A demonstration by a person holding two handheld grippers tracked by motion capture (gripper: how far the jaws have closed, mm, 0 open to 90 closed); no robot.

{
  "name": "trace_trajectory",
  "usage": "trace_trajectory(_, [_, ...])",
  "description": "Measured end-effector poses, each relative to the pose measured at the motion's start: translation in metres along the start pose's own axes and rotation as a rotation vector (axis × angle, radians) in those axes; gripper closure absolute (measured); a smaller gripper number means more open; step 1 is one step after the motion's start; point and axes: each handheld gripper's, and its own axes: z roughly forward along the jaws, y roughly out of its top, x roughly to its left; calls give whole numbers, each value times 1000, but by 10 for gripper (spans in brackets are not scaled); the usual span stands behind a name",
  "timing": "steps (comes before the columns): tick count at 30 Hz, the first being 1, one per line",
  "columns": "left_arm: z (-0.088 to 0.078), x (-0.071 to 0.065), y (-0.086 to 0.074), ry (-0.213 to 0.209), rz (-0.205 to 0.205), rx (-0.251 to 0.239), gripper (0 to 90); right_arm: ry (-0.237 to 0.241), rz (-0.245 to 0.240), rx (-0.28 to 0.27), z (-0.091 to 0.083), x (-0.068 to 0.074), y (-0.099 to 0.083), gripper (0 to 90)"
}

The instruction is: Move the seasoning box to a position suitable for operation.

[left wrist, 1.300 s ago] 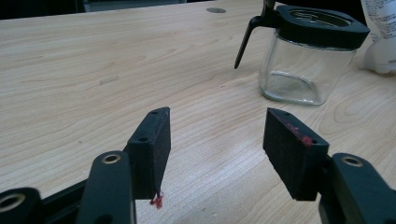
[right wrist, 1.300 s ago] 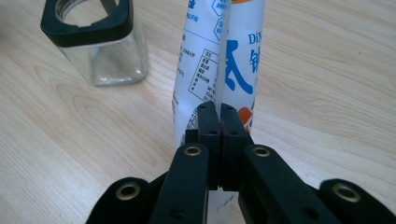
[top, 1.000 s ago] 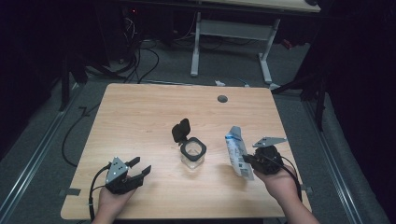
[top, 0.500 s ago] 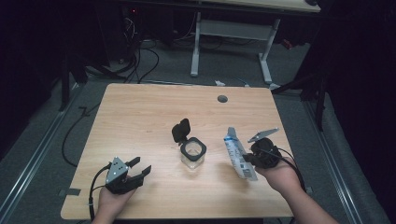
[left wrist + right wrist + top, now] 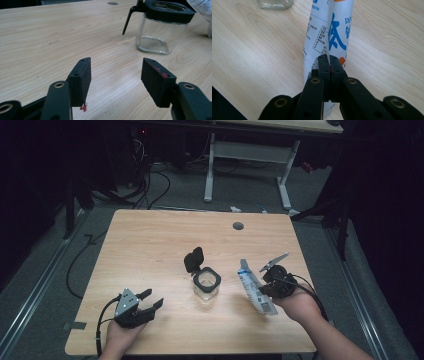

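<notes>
Near the right edge of the pale wooden worktop [image 5: 150,245], the right gripper [image 5: 266,287] has its 2 black jaws clamped together on the edge of a white plastic pouch with blue print [image 5: 256,286] (its far end slants toward the centre). Beside it, toward the middle, stands a clear square glass jar [image 5: 206,286] with a black collar and a hinged black lid [image 5: 193,259] flipped up. At the front left corner, the left gripper [image 5: 151,299] rests low with its jaws apart, nothing between them.
</notes>
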Motion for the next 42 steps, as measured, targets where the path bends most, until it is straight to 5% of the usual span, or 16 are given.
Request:
trace_trajectory(21, [3,-4,-1,-35,10,17,403,9,-24,170,9,0,24,900])
trace_trajectory(37, [5,-16,2,-66,39,10,399,36,-40,182,1,0,22,900])
trace_trajectory(42, [9,-28,3,-112,71,1,373,40,-42,178,-9,3,24,900])
